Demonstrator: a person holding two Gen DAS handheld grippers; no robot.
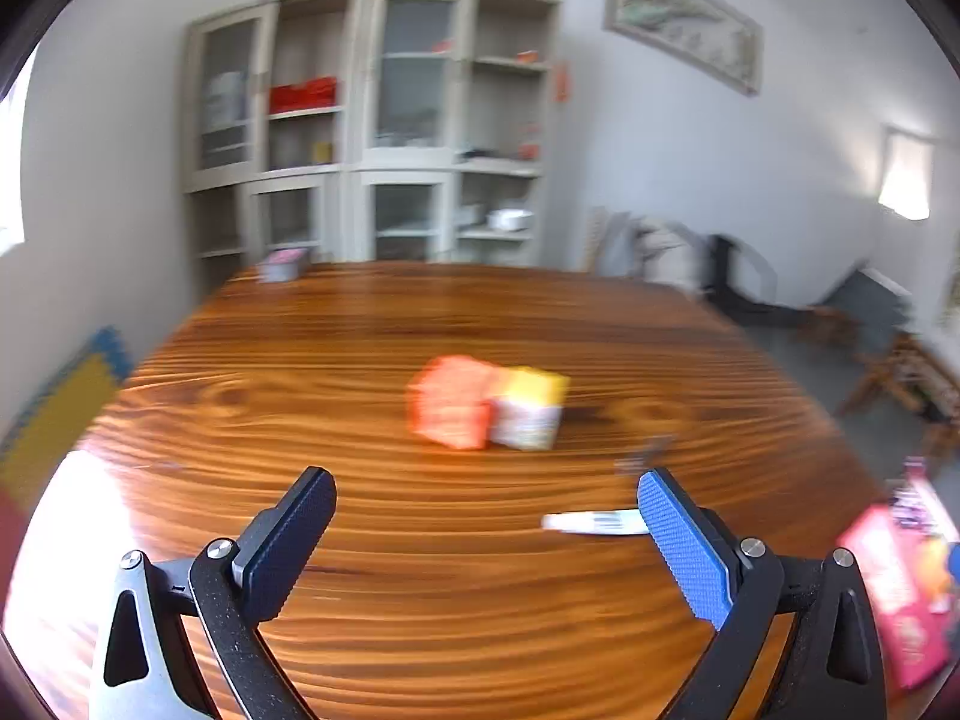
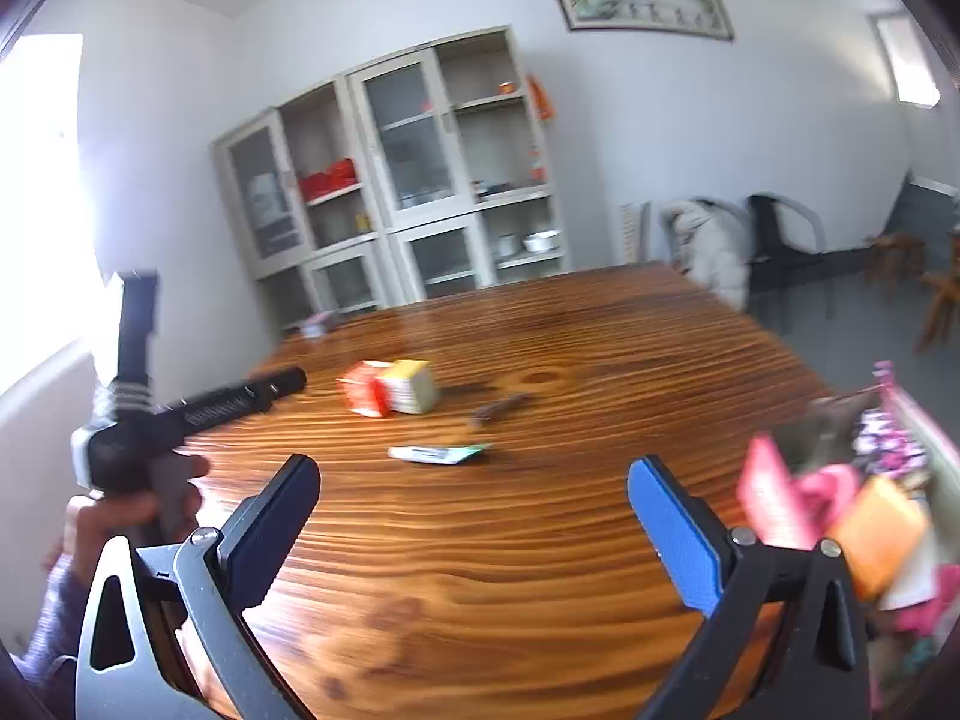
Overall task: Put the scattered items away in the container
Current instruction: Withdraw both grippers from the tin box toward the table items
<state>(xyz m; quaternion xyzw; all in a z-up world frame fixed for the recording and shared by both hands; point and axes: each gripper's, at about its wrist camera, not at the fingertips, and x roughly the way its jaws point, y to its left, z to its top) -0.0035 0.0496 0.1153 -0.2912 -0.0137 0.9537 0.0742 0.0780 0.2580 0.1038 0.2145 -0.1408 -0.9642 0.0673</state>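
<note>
On the broad striped-grain wooden bench [image 2: 600,372], the pink-walled container [image 2: 924,456] at my right edge is already crammed with packets, so a carelessly dropped item could spill back out. An orange carton [image 1: 450,402] touching a yellow-and-white one [image 1: 531,408] mid-bench, then a white tube [image 2: 438,453] nearer me, lie loose. My left tool [image 1: 486,510] and right tool [image 2: 474,492] both gape empty, and the blur risks a mis-aimed grab.

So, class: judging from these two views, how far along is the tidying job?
Partly done. The container at the table's right edge already holds several colourful packets. Nothing is in hand: the left gripper and right gripper are both open and empty. Still on the wooden table: the orange box, the yellow-topped box, a white tube, and a small dark item.
</note>
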